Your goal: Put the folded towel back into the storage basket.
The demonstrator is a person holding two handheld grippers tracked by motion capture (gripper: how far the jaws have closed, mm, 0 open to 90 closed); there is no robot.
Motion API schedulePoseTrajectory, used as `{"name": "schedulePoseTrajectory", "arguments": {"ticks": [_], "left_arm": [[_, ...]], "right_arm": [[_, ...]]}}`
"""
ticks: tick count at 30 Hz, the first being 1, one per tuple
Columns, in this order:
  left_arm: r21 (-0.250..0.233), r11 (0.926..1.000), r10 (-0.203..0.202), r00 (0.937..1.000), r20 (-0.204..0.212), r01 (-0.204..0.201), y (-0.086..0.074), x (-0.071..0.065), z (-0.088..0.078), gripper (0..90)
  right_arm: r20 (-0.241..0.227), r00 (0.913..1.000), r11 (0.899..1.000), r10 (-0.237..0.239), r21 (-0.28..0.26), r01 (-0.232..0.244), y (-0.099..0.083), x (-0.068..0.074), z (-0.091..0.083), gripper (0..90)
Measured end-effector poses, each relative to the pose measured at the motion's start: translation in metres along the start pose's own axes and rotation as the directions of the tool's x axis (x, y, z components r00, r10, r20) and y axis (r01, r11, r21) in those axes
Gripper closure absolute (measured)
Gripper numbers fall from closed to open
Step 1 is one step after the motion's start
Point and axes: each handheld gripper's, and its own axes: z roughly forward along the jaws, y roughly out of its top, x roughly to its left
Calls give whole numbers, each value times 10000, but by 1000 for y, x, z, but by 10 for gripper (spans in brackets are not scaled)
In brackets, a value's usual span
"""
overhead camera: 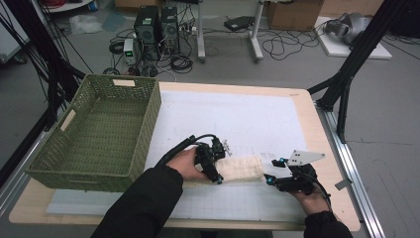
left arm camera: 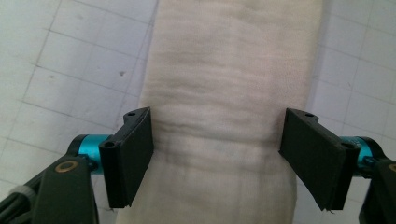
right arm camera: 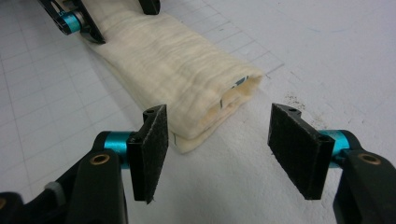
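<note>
Right gripper view, right tool agape, folded cloth edge near.

You wear black sleeves on both arms. Your left gripper has flat black pads, turquoise metal collars and brass-coloured rivets. Your right gripper looks the same, and it carries a grey three-cornered plate. A black cable trails from the left one.
</note>
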Motion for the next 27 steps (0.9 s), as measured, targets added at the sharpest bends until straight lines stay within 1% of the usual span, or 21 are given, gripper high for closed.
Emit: {"name": "schedulePoseTrajectory", "arguments": {"ticks": [4,6,7,8,11,17,21,25,27], "left_arm": [[-37,10000,-6,10000,-14,6,0,0,0,256],[-30,9999,112,9998,-139,-112,0,-1,0,266],[-8,10000,62,9998,-199,-62,0,-1,0,282],[12,10000,65,9996,-258,-64,0,-2,0,289],[29,10000,-7,9994,-332,8,1,-2,0,301],[95,9997,-218,9990,-378,222,2,-2,0,327],[104,9992,-387,9985,-379,391,3,0,0,364],[133,9988,-461,9978,-472,467,4,1,-1,423],[168,9990,-410,9979,-494,419,4,1,-1,430]], "right_arm": [[13,10000,10000,-11,-33,12,0,0,0,376],[22,10000,10000,-23,-39,23,0,0,-1,376],[27,10000,10000,-24,-50,24,0,0,-1,376],[47,10000,10000,28,-36,-28,0,0,-1,376],[52,10000,10000,-13,-50,14,0,0,-1,376],[67,10000,10000,-59,-76,59,1,0,-1,376],[65,10000,10000,-40,-42,40,1,1,-1,376],[75,10000,10000,-21,-61,22,2,0,-1,375],[85,10000,10000,-11,-69,11,2,0,-1,375]]}}
